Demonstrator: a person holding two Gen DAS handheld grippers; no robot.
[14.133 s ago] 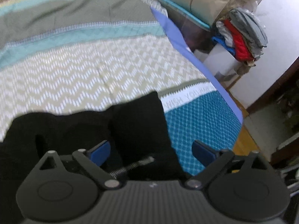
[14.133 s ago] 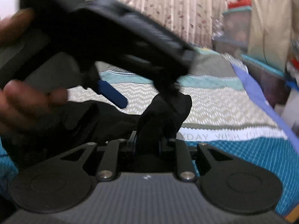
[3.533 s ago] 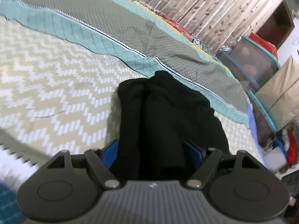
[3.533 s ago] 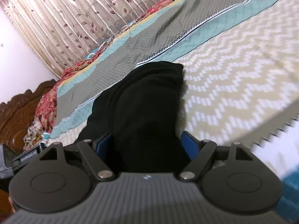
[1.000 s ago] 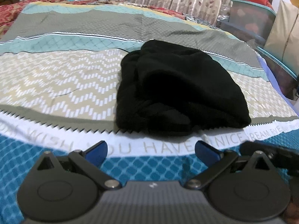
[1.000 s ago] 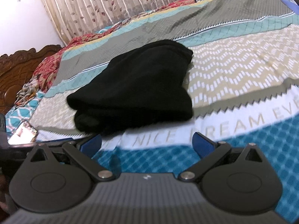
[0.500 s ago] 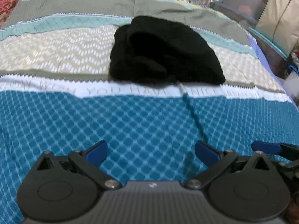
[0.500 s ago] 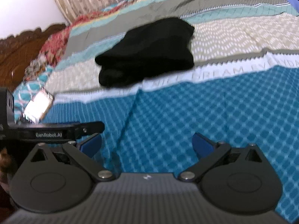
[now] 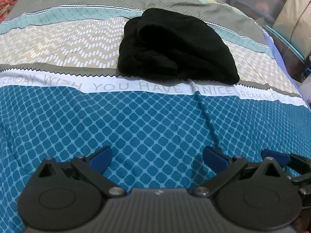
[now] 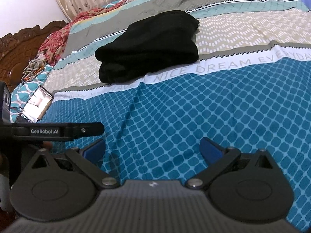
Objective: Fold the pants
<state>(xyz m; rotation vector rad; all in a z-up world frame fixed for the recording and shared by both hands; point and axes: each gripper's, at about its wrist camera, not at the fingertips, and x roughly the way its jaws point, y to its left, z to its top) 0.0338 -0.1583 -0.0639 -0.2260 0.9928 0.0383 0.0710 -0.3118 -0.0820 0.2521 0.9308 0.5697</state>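
Folded black pants (image 9: 176, 47) on bedspread (image 9: 151, 120), left gripper (image 9: 156, 158) and right gripper (image 10: 152, 149) fingers spread, empty

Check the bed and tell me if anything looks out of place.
Only a phone with its screen lit, lying on the bedspread near the left edge. The black pants sit folded in a slightly lumpy bundle.
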